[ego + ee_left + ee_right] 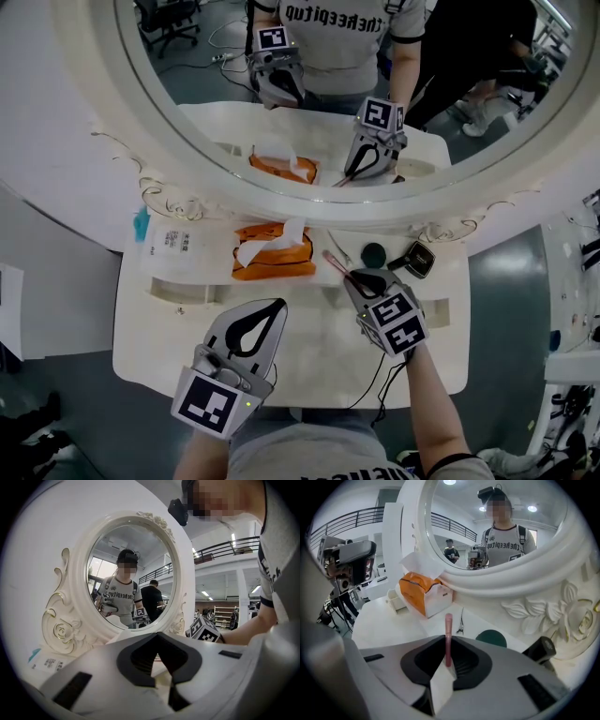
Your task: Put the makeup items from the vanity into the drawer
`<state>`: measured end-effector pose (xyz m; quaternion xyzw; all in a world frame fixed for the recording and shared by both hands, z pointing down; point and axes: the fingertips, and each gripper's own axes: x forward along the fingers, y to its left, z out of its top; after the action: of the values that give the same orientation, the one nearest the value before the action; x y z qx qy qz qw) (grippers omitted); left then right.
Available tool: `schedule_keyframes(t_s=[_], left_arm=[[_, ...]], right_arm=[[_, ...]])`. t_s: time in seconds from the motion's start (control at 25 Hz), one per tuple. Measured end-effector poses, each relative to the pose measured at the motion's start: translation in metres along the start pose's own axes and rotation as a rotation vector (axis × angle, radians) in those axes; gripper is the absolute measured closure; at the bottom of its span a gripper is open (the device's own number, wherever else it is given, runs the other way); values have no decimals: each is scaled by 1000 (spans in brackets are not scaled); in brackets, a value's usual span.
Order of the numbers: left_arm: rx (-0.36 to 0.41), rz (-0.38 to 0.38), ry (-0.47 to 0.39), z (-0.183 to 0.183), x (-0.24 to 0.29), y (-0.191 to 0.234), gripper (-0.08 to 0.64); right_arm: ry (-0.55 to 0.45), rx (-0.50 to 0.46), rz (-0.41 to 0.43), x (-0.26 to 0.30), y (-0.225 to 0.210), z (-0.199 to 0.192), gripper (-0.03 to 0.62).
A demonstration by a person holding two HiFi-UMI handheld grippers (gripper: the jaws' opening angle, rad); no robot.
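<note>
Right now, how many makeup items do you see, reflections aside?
4: pink stick in right hand-held gripper; thin metal tool, green round case and black compact beyond it. Others may be hidden.

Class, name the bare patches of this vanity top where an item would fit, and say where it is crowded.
Bare: the front strip between the left gripper and right gripper, and the left front corner. Crowded along the mirror: tissue box, green disc, black compact.

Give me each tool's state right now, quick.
Left tool: closed, nothing in it.
Right tool: closed on a slim pink makeup stick.
</note>
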<state>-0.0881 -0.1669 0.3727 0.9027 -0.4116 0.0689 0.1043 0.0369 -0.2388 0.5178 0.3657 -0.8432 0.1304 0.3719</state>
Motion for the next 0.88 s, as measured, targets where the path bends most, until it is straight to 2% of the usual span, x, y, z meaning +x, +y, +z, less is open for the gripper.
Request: schedule_keyframes(t_s=[0.44,0.88], left_arm=[[21,-63,-4,6,3,-16,546],[67,-240,-3,12,32,-65,546]], right_arm=[[-89,61,-11,-35,11,8,532],[-158,152,-133,-97,-4,-16,532]])
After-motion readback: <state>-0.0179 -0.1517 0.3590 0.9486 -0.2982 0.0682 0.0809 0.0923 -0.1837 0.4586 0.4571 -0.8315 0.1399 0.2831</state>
